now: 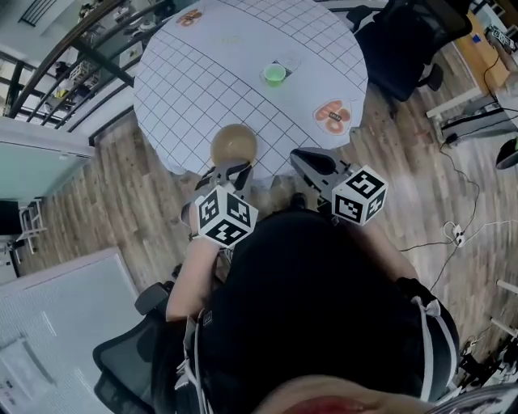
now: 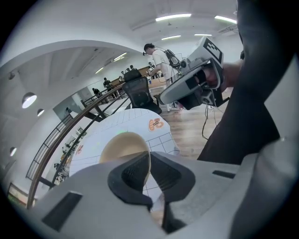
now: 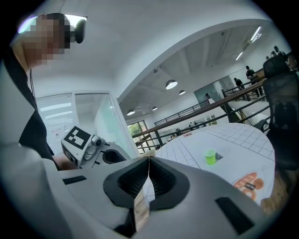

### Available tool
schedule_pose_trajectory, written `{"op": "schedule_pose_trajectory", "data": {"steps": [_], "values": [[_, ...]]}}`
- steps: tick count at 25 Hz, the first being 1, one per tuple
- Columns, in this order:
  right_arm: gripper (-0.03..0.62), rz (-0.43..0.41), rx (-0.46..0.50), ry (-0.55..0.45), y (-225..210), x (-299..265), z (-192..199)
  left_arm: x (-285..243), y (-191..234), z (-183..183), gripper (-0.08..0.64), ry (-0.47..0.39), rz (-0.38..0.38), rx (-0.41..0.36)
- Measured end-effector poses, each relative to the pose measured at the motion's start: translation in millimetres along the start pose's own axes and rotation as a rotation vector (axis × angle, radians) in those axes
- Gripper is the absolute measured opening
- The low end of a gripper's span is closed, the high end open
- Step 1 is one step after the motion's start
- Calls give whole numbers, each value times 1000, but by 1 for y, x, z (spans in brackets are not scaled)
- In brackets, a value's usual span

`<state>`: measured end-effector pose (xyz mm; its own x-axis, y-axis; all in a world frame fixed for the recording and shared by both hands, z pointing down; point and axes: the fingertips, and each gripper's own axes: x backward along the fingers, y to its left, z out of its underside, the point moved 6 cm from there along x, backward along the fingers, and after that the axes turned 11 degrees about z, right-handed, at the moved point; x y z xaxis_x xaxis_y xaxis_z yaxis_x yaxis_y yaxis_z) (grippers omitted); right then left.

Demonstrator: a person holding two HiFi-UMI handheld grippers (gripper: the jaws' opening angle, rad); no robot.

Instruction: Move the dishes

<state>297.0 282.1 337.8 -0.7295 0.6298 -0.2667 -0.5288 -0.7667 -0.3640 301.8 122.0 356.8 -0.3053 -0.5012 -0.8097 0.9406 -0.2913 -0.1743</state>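
A tan bowl (image 1: 234, 145) rests at the near edge of the round table (image 1: 202, 81), which has a grid-patterned cloth. My left gripper (image 1: 232, 169) is shut on the bowl's near rim; in the left gripper view the rim of the bowl (image 2: 122, 148) is pinched between the pads of that gripper (image 2: 150, 158). My right gripper (image 1: 299, 154) hovers off the table's edge just right of the bowl. Its jaws (image 3: 148, 164) are pressed together with nothing between them. A small green cup (image 1: 275, 74) stands mid-table, also visible as the green cup (image 3: 210, 157).
Two orange printed dishes or mats lie on the table, one at the right edge (image 1: 333, 116) and one at the far side (image 1: 190, 16). A black office chair (image 1: 405, 48) stands beyond the table at the right. Cables (image 1: 453, 230) lie on the wooden floor.
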Motion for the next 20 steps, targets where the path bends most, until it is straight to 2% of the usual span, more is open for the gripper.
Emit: {"op": "schedule_pose_trajectory", "data": {"steps": [5,11,14,20], "values": [[20,-6,-16,16,-31,-23,-13,-25,49,-19,18,43,9,-43],[20,49,-66,31,-54,-64,-25,-51,124,-32,18,65,51,-119],[20,85,-100,6,-51,-95,-38,-65,156,-31,17,66,90,-175],[20,115,-104,4,-42,-151,-59,-93,208,-18,18,78,155,-267]]}}
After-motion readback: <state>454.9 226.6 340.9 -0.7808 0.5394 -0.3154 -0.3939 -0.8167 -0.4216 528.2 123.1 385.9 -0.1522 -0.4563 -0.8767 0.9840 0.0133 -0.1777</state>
